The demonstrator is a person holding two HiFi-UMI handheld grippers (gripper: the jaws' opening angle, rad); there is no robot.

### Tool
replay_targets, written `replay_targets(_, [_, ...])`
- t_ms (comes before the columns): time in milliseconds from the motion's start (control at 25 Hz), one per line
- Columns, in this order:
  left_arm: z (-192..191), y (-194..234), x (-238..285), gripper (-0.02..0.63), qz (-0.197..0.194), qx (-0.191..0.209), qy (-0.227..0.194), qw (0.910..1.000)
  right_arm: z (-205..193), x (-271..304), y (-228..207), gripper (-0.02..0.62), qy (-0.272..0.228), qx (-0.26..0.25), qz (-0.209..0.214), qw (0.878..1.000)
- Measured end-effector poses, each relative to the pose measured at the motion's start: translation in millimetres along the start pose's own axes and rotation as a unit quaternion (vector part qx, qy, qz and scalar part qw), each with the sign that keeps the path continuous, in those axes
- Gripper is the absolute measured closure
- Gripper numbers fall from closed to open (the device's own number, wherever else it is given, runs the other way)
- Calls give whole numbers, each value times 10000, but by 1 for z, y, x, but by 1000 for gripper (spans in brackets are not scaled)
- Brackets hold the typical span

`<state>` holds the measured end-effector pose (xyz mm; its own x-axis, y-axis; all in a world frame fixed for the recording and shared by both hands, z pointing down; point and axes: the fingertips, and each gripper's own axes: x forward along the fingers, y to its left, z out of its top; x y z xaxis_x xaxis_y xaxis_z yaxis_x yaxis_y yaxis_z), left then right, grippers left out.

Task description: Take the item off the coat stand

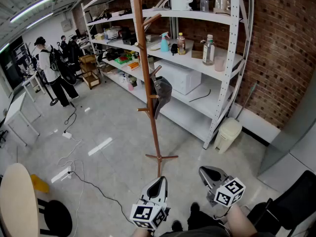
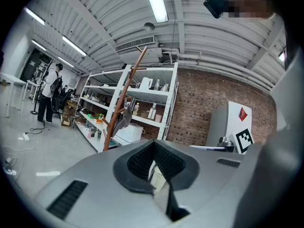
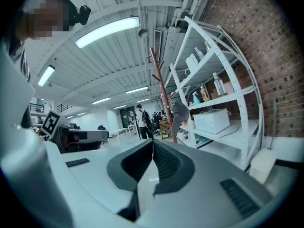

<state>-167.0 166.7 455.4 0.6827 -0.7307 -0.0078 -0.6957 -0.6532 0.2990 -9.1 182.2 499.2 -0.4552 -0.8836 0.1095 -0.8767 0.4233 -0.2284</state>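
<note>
A tall wooden coat stand (image 1: 149, 88) rises from the grey floor in front of a white shelf unit. A grey cloth item (image 1: 162, 95) hangs from a peg about halfway up it. Both grippers sit low in the head view, well short of the stand's base. My left gripper (image 1: 160, 180) and my right gripper (image 1: 203, 171) are shut with nothing between the jaws. The left gripper view shows the stand (image 2: 124, 99) and the grey item (image 2: 124, 119) far beyond the closed tips (image 2: 153, 144). The right gripper view shows the same item (image 3: 180, 113) beyond its tips (image 3: 153, 141).
White metal shelving (image 1: 230, 58) with bottles and a microwave (image 1: 183, 78) stands behind the stand, against a brick wall. A cream bin (image 1: 227, 134) sits by the shelf leg. Cables (image 1: 74, 168) trail across the floor at left. A person (image 1: 52, 75) stands far left. Chairs flank me.
</note>
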Motion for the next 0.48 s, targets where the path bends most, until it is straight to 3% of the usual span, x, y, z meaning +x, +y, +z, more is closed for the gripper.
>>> replay_targets(480, [16,22,50,600,13,222,-103,9997,23,53,-40,588,-231,-10,120,9997])
